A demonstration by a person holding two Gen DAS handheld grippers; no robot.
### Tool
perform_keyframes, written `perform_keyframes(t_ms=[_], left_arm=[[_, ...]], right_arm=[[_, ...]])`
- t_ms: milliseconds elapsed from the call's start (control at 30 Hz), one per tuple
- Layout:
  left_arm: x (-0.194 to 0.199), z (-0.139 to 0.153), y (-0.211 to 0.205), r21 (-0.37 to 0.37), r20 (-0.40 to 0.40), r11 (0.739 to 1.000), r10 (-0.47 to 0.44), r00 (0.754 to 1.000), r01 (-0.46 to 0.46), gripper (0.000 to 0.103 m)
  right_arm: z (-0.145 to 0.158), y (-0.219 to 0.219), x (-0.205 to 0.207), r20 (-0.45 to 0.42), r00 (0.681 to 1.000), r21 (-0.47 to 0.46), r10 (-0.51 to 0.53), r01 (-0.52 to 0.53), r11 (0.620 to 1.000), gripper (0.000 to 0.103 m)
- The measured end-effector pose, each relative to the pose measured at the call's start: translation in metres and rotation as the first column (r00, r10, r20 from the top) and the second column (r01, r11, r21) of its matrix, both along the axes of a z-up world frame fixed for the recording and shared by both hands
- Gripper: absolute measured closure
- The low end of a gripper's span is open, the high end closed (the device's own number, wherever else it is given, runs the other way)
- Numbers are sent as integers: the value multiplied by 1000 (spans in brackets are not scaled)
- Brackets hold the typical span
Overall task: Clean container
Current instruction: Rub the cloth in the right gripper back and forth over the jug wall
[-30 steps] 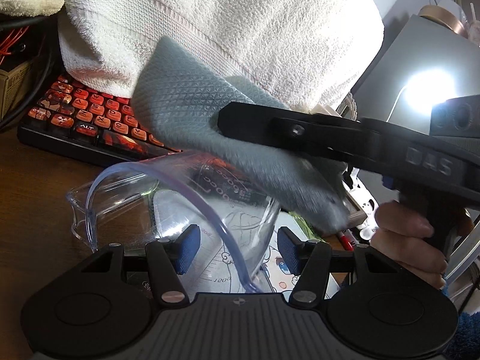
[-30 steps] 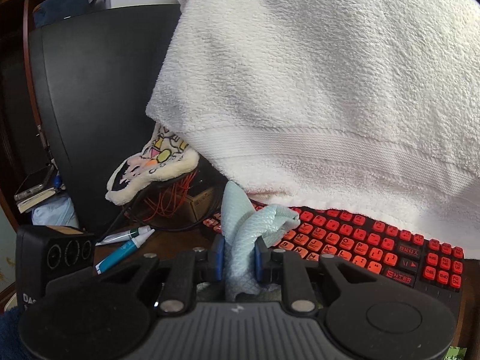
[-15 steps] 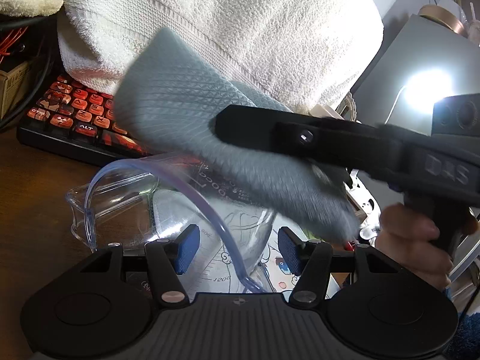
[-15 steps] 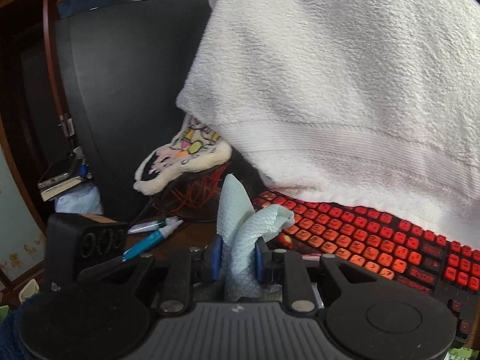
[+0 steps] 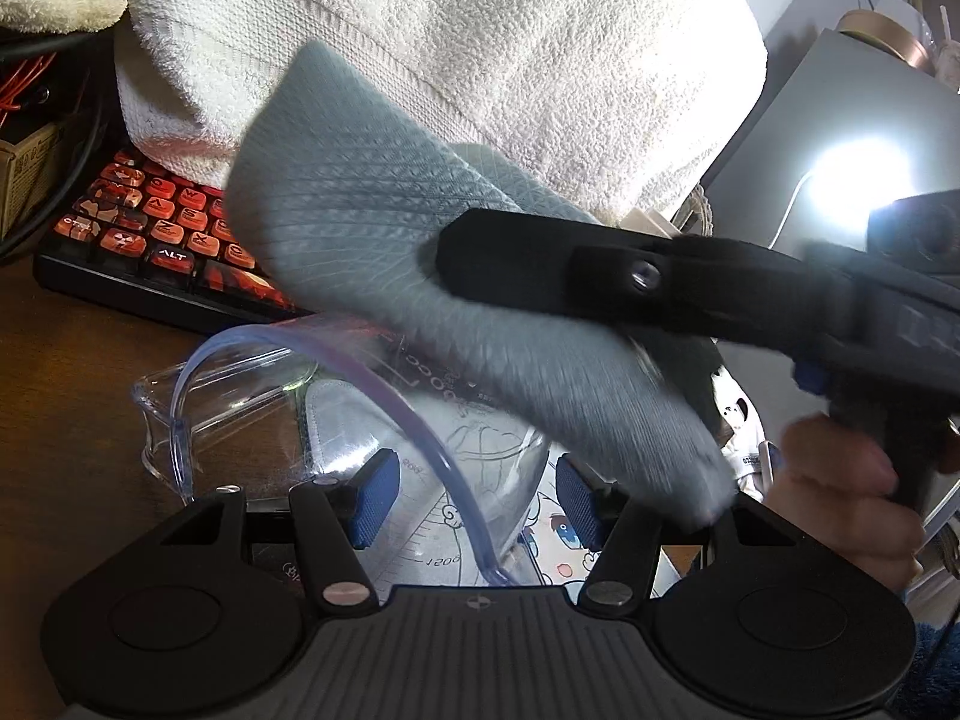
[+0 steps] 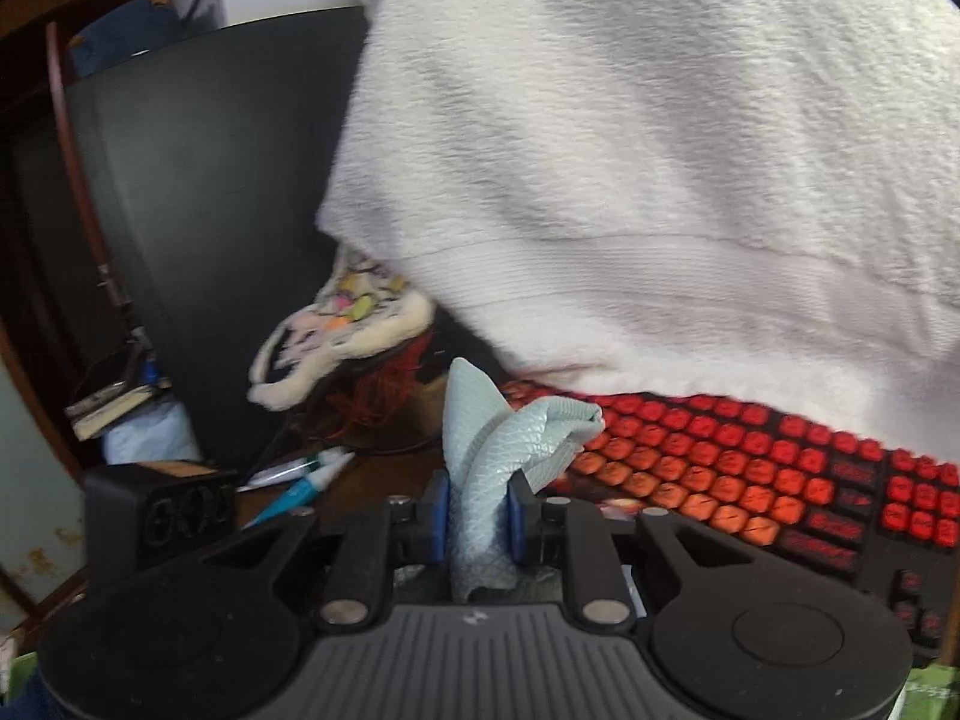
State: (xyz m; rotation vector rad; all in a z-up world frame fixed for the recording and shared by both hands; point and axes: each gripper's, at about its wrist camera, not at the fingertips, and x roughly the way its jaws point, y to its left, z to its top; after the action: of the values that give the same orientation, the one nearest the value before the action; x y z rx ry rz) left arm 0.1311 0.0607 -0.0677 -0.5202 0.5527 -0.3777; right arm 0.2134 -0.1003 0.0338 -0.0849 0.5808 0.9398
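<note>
A clear plastic measuring container with a blue-tinted rim lies tilted on the wooden desk. My left gripper is shut on it, with a blue pad on each side of its body. My right gripper is shut on a grey-blue textured cloth. In the left wrist view, that right gripper reaches in from the right, held by a person's hand. The cloth hangs from it just above the container's mouth. Whether cloth and container touch, I cannot tell.
A black keyboard with red keys sits just behind the container. A large white towel drapes over its far side. A bright lamp glares at the right. Pens, a plush item and a black panel stand to the left.
The right gripper has swung the cloth up and to the left over the container, and its view has shifted and rolled. The left gripper and container have stayed put.
</note>
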Motion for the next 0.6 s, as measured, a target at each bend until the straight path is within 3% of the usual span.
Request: perform_keyframes(t_ms=[600], left_arm=[[-1,-2,7,-2,-1,1000,-2,1000,2,46]], right_arm=[[-1,-4,-2,-70,997,31,26,-24,999,85]])
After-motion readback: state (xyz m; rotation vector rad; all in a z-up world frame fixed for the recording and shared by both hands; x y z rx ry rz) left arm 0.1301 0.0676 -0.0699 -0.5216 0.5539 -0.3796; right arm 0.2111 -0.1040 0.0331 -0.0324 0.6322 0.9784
